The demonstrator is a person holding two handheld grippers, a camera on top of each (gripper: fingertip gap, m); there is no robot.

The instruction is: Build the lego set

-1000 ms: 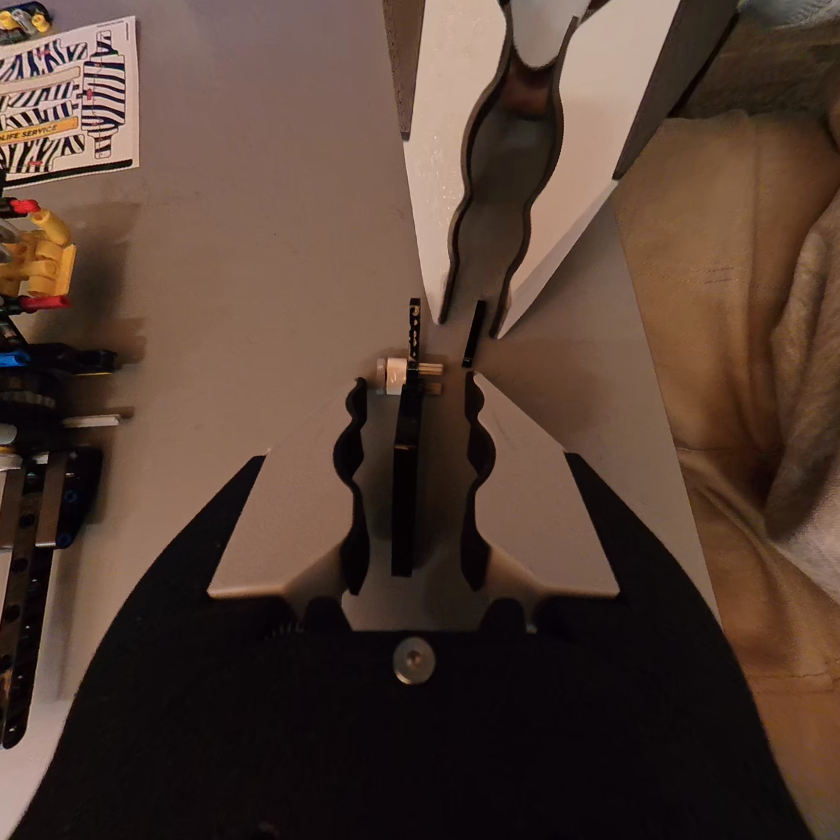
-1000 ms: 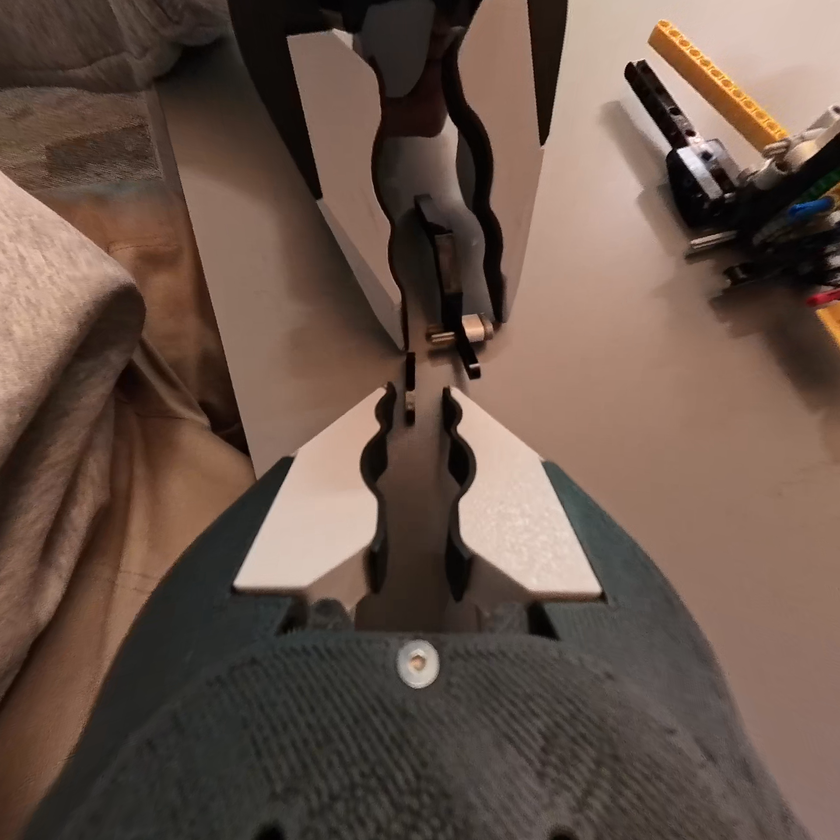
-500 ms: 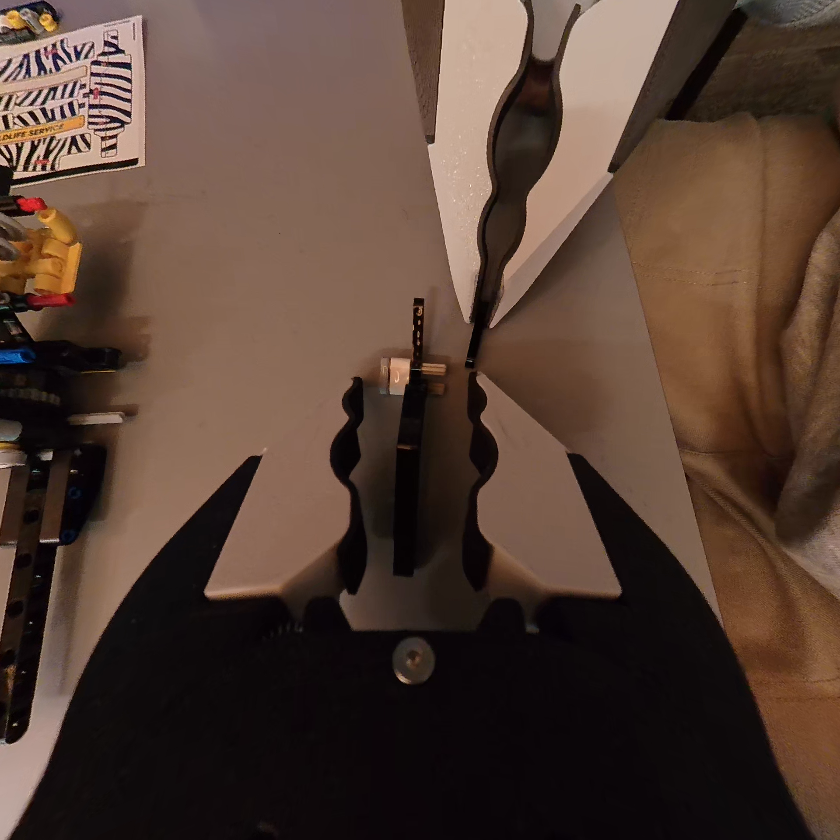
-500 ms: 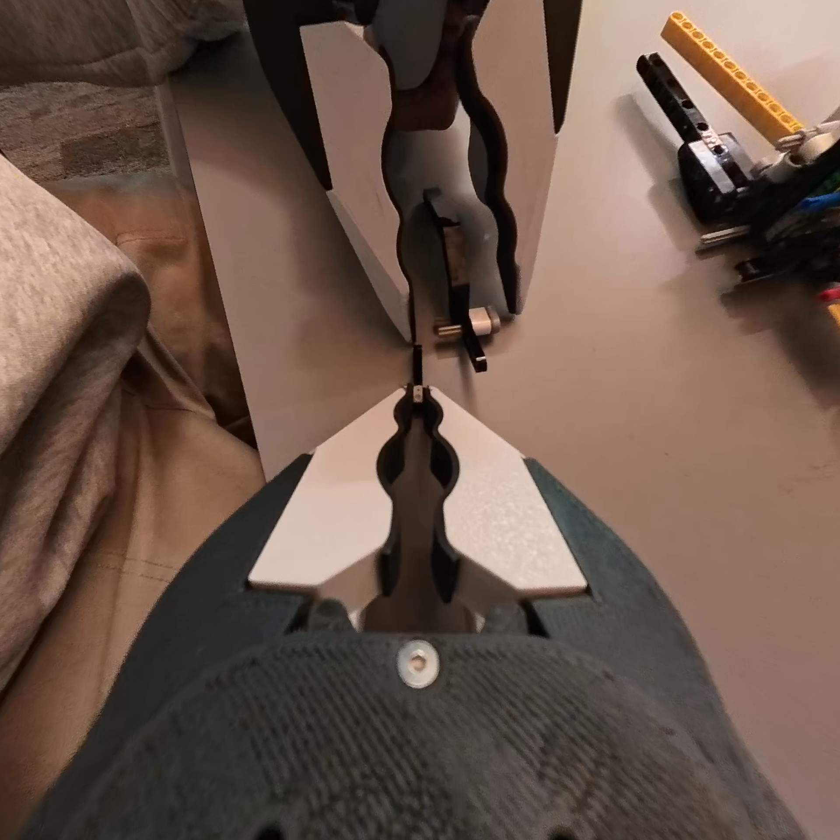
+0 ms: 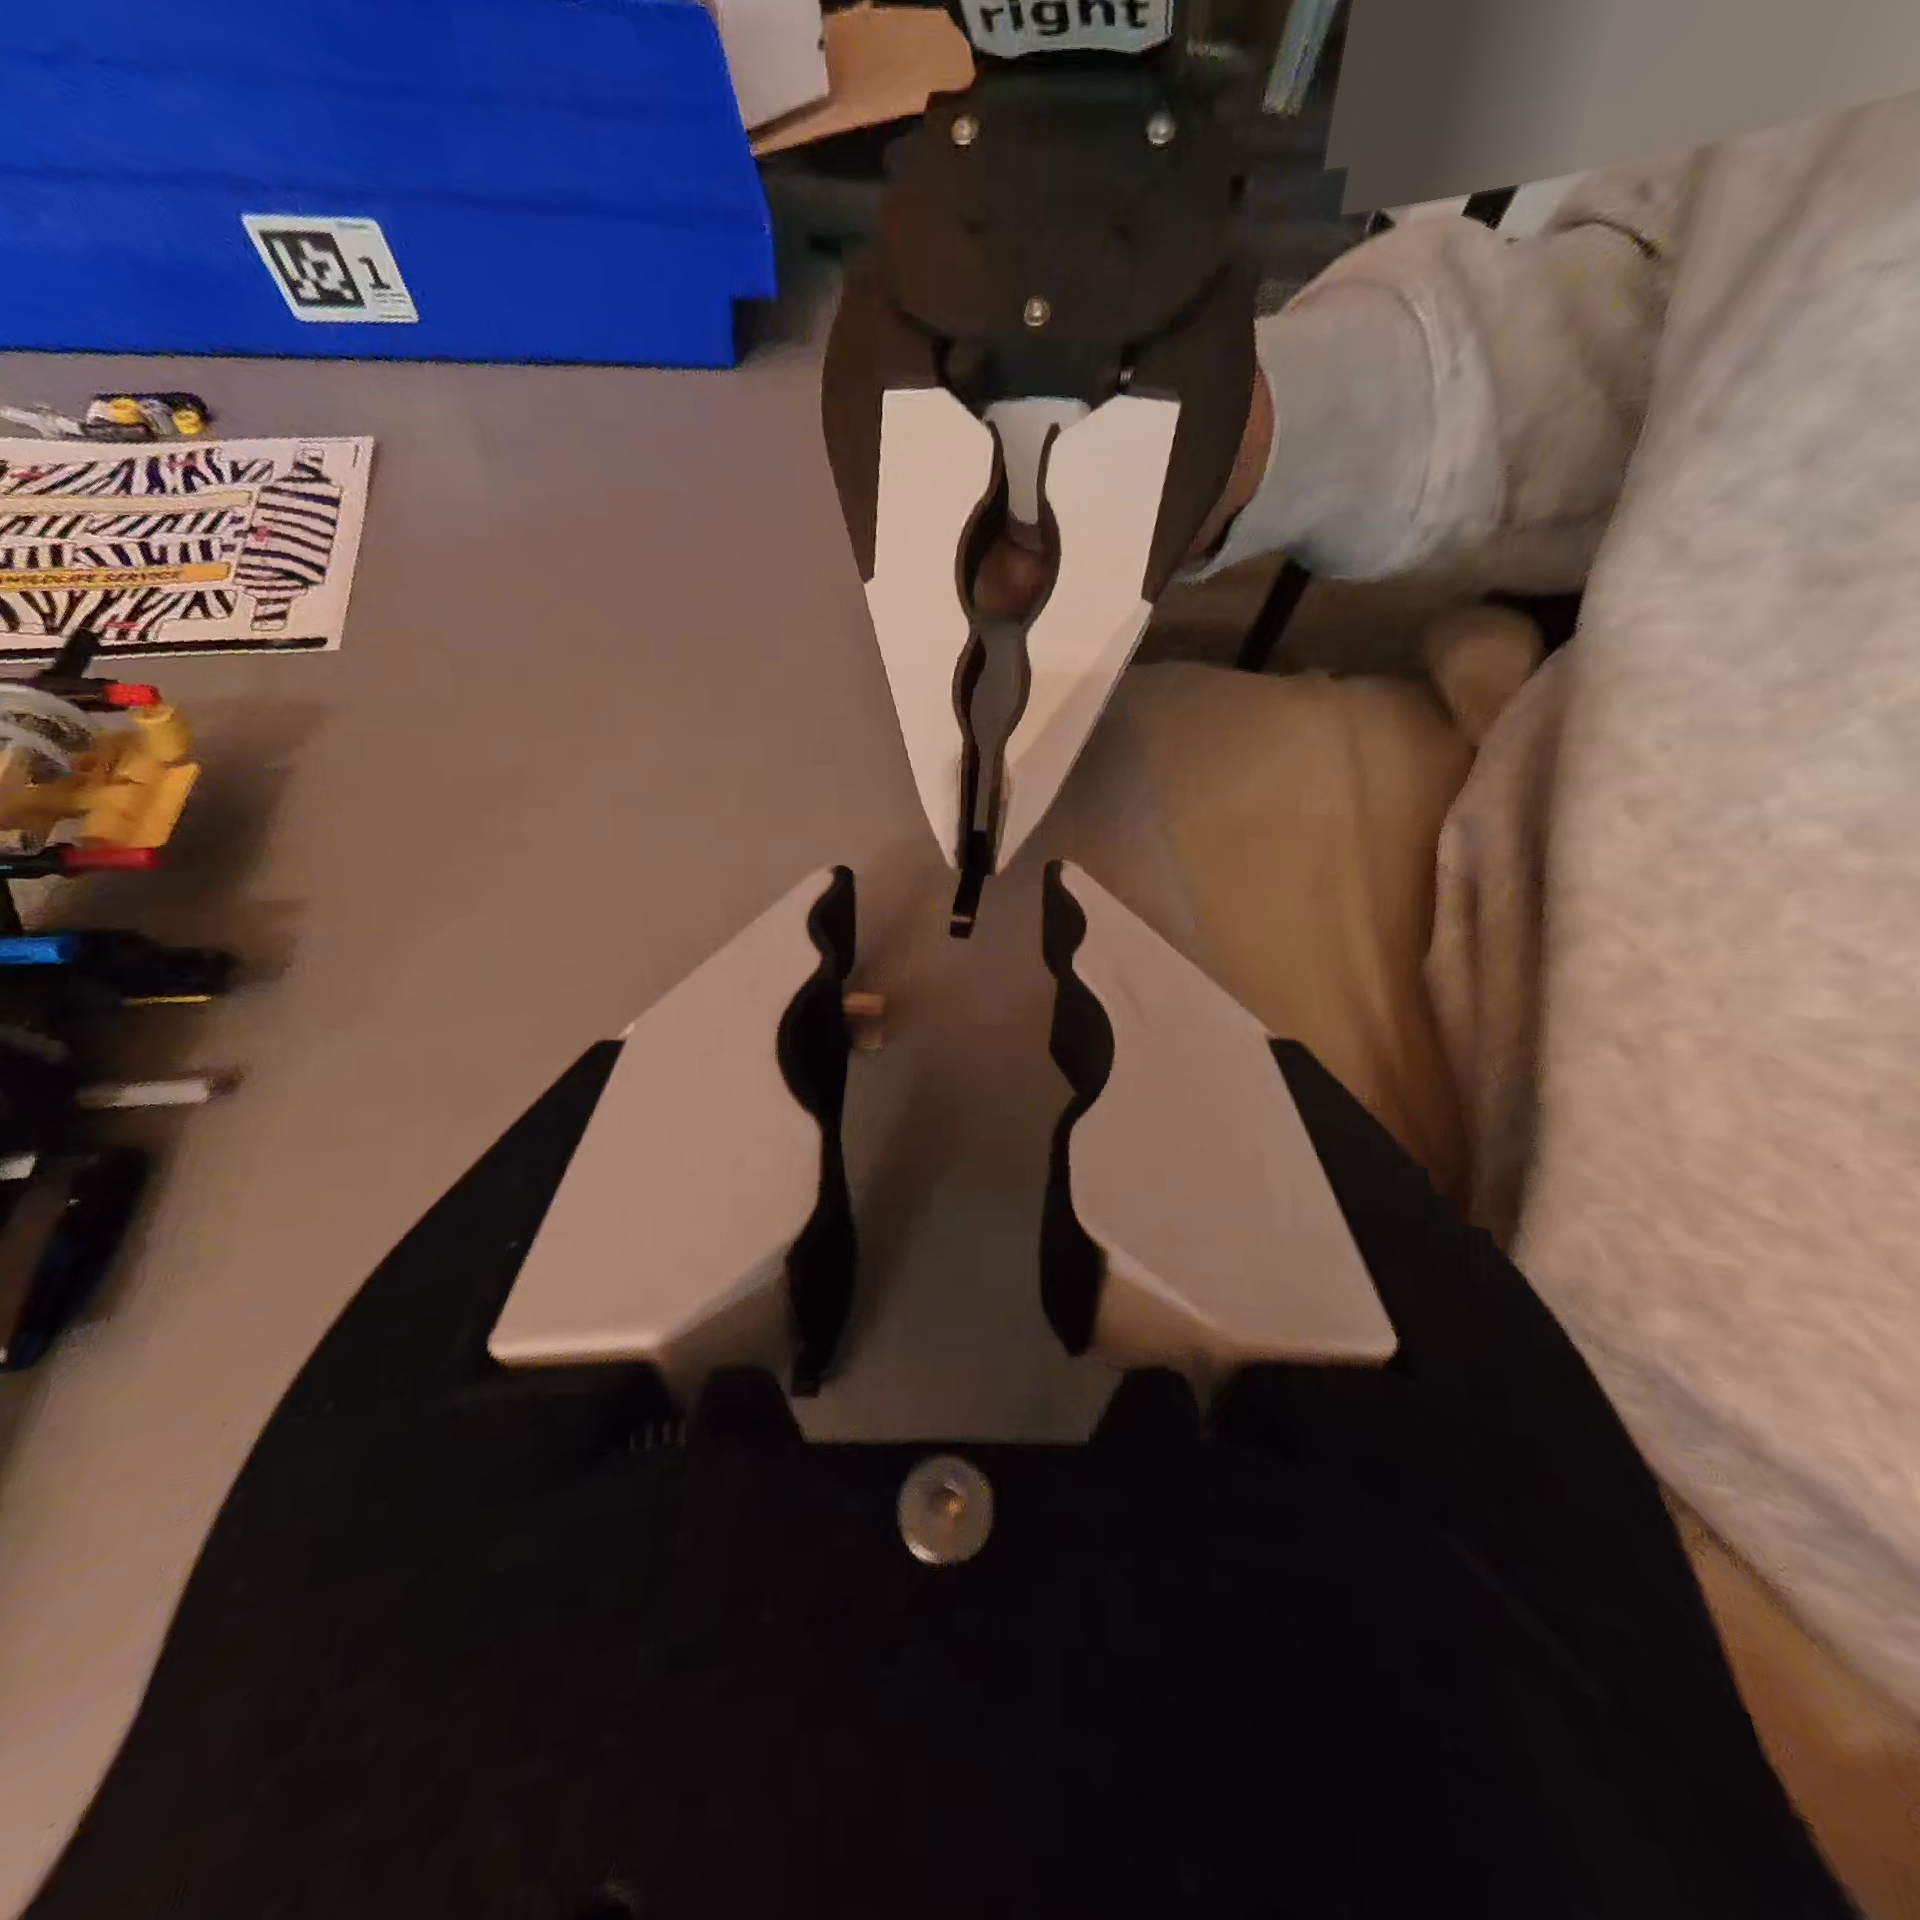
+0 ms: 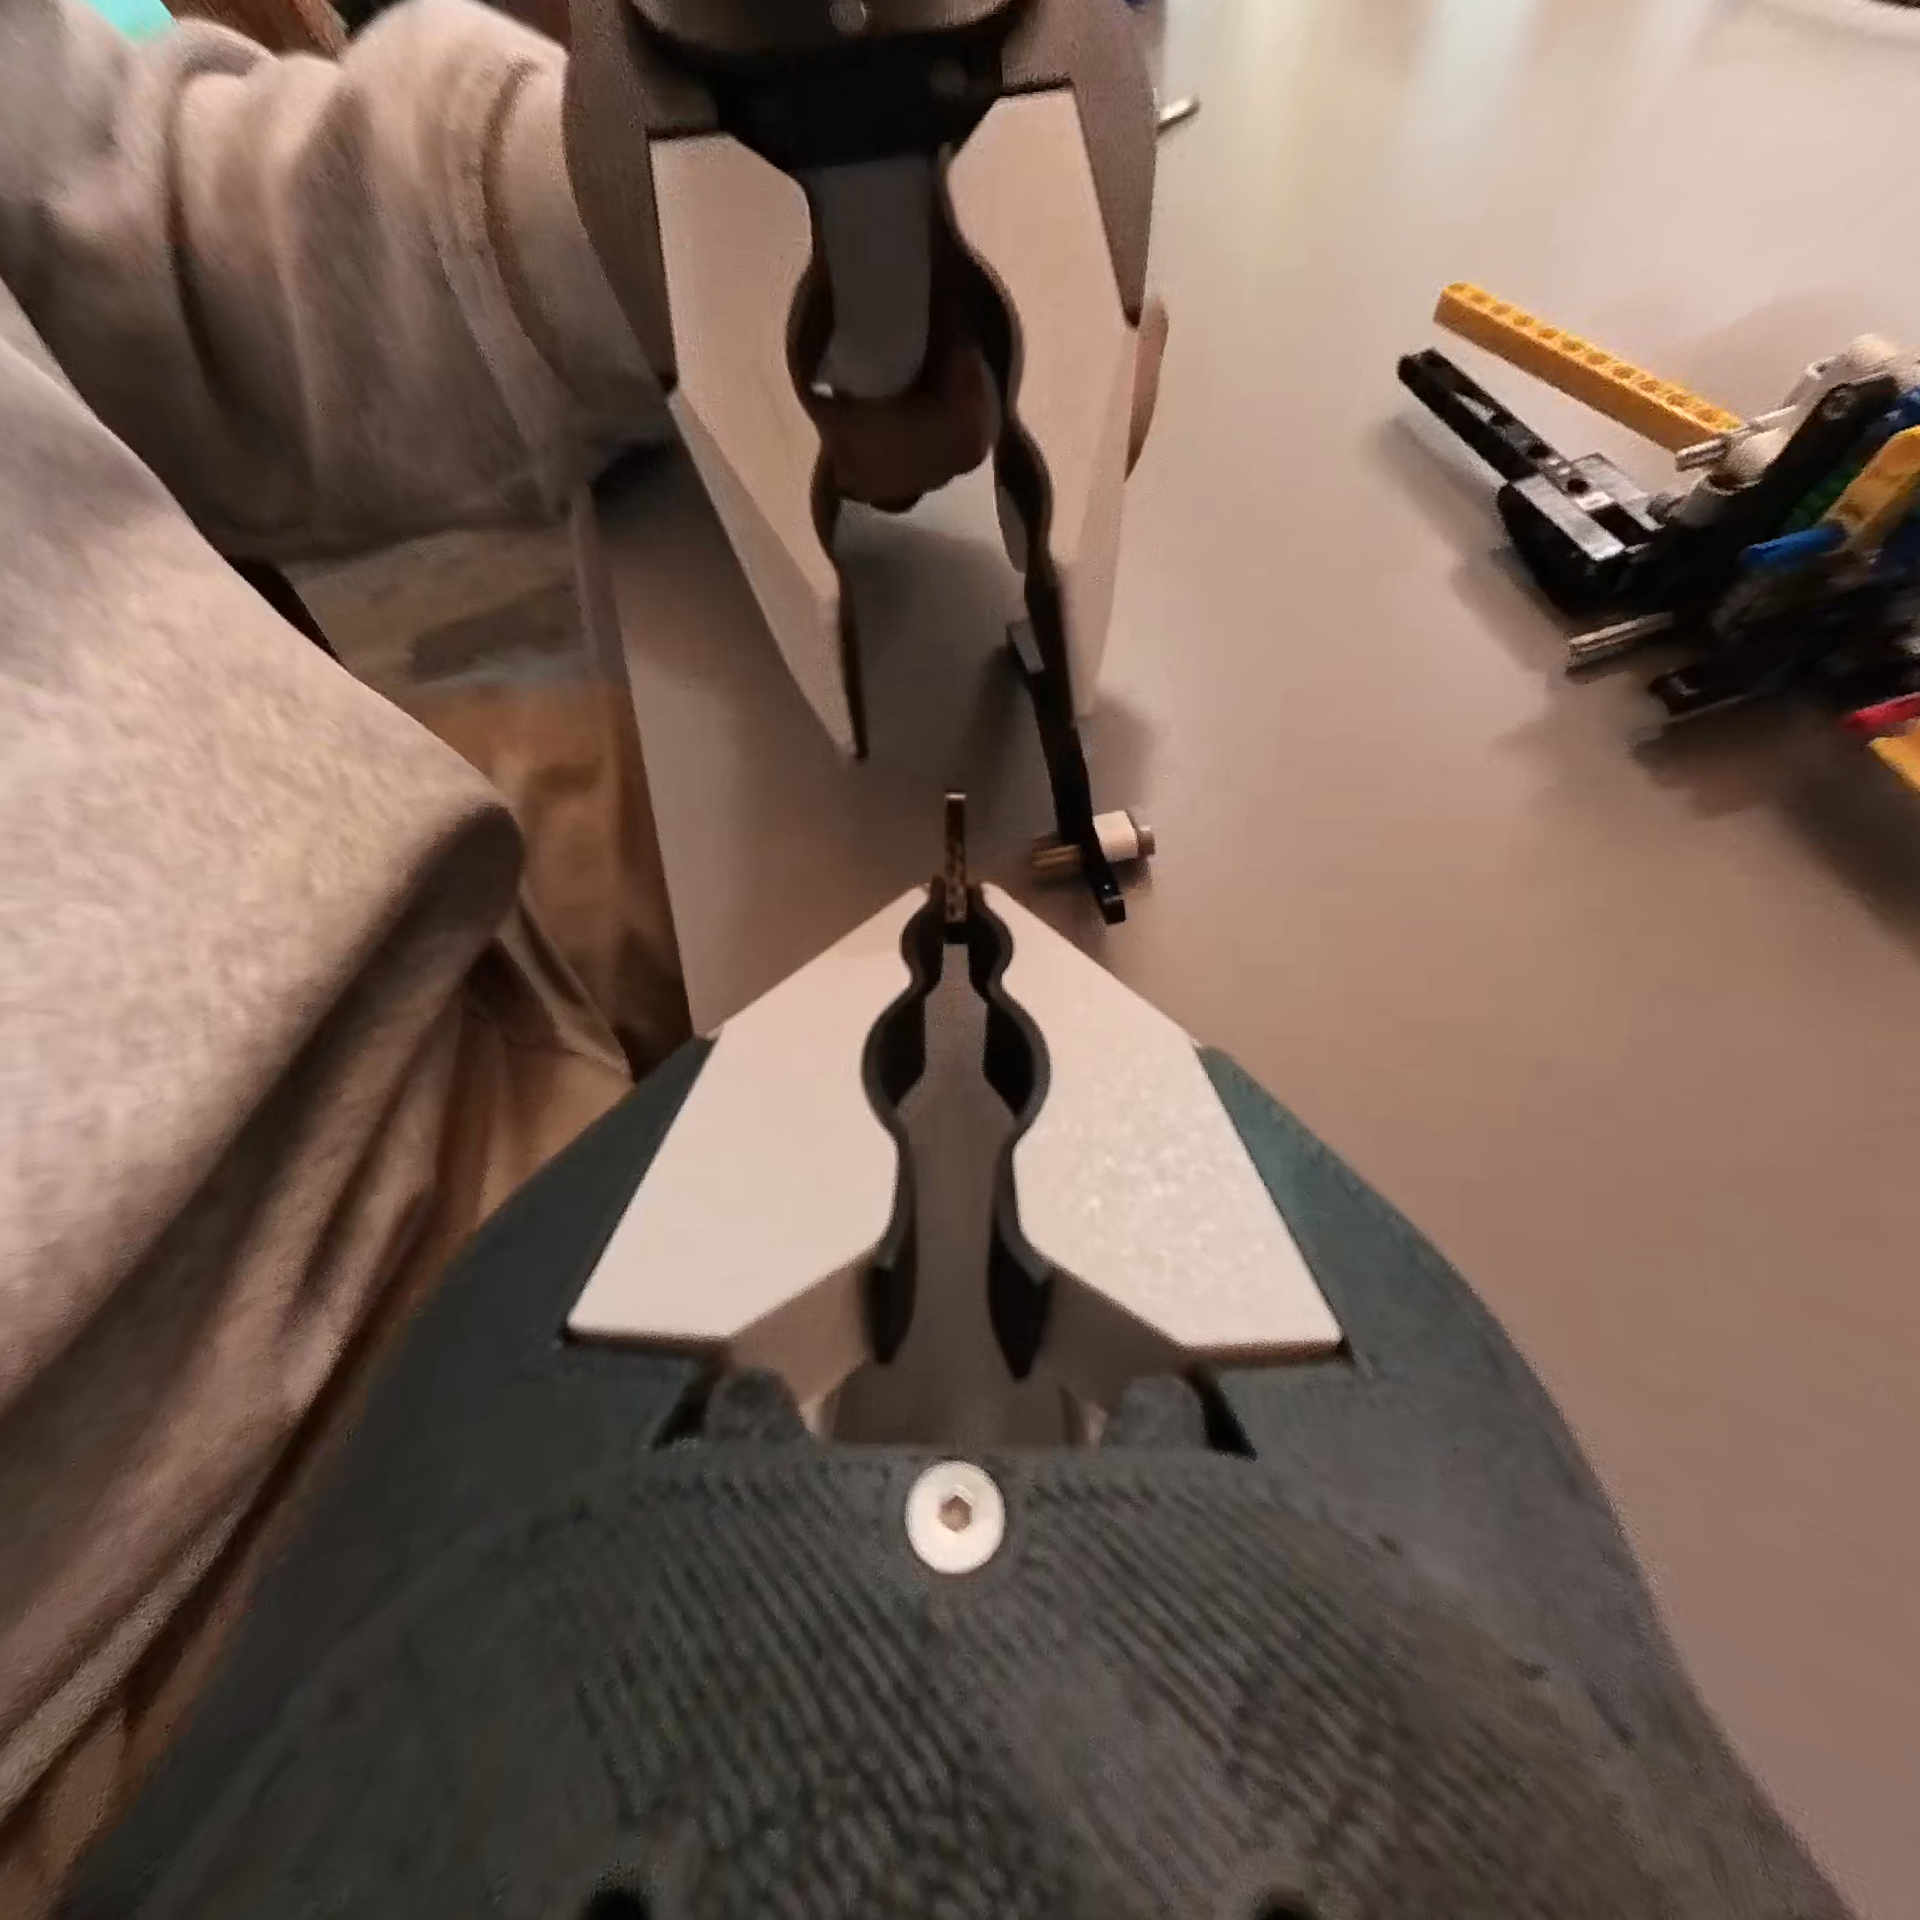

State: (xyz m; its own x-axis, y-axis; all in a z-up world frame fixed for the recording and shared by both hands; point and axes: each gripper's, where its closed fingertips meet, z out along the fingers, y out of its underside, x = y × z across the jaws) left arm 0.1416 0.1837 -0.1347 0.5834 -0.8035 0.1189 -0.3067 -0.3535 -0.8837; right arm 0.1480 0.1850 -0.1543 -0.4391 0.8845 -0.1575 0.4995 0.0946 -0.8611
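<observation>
My right gripper [image 6: 951, 906] is shut on a thin black Lego piece [image 6: 954, 868] that sticks out past its tips. It also shows in the left wrist view [image 5: 971, 831], tip to tip with my left gripper [image 5: 948, 875], the piece [image 5: 969, 899] hanging between the left jaws. My left gripper is open and empty. A black beam [image 6: 1070, 748] with a white bush and a tan pin [image 6: 1103, 847] lies on the grey table [image 6: 1403, 1039] along one left finger [image 6: 1081, 540]. In the left wrist view only the pin's end [image 5: 864, 1006] shows.
A partly built Lego model [image 6: 1714, 540] with a yellow beam [image 6: 1579, 374] lies on the table, also at the left edge in the left wrist view [image 5: 94, 790]. A striped sticker sheet [image 5: 177, 551] and a blue bin [image 5: 416, 177] lie beyond. The person's sleeve [image 5: 1455, 416] crosses the table edge. Left and right tips are no more than a few centimetres apart.
My right gripper has shut on the thin black piece and lifted it off the table. My left gripper has risen and shifted, so the black beam now lies by one finger instead of midway.
</observation>
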